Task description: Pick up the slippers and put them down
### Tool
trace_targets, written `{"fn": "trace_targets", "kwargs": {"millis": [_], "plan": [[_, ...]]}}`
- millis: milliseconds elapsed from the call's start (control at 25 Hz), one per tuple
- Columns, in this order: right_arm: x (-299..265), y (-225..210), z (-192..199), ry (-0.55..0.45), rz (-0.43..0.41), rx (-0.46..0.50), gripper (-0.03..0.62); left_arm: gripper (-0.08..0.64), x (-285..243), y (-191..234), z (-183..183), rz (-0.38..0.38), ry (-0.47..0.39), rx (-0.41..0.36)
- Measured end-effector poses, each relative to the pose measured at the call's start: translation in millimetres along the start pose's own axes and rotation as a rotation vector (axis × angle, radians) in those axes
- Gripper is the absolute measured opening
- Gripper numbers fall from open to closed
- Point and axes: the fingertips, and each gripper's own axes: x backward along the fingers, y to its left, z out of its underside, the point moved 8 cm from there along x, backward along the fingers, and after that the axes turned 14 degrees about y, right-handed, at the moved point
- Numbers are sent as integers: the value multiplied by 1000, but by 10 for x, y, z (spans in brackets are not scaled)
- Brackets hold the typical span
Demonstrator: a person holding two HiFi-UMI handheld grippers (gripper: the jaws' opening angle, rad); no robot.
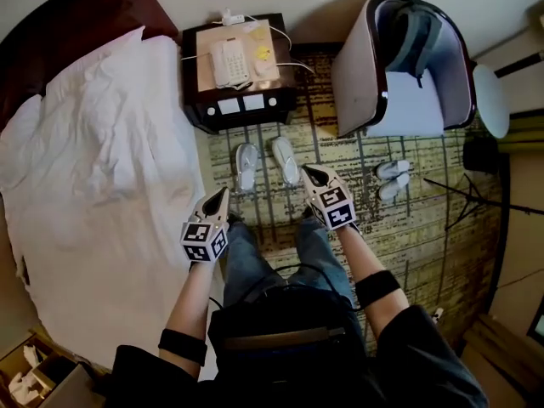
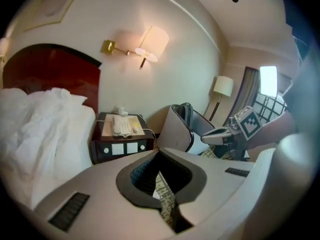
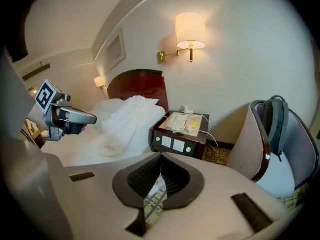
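In the head view a pair of white slippers lies on the patterned carpet in front of the nightstand, the left slipper (image 1: 246, 165) beside the right slipper (image 1: 286, 160), toes toward the nightstand. My left gripper (image 1: 224, 192) is raised well above the floor, shut and holding nothing. My right gripper (image 1: 308, 171) is level with it, also shut and holding nothing. The left gripper view shows its jaws (image 2: 160, 159) closed, with only carpet behind them. In the right gripper view the jaws (image 3: 160, 165) are likewise closed. Neither gripper view shows the slippers.
A dark nightstand (image 1: 204, 109) carries a white telephone (image 1: 228, 62). The white bed (image 1: 102, 177) fills the left. A curved armchair (image 1: 357, 83) holds a backpack (image 1: 412, 32). A second slipper pair (image 1: 393, 178) lies near the chair. Tripod legs (image 1: 463, 198) stand at right.
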Motion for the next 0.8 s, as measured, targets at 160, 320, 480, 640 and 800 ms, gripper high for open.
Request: {"fn": "trace_targets", "kwargs": {"millis": [160, 320, 480, 640, 800], "plan": [[397, 24, -67, -24, 18, 9, 2, 1, 371, -46, -218, -28, -62, -26], [692, 33, 7, -42, 37, -14, 2, 1, 578, -84, -368, -41, -113, -32], [864, 65, 71, -68, 57, -58, 2, 1, 724, -141, -415, -45, -127, -50], [927, 106, 149, -64, 62, -67, 2, 1, 823, -176, -402, -48, -136, -49], [1009, 165, 180, -57, 61, -52, 2, 1, 874, -180, -357, -39, -136, -19]]}}
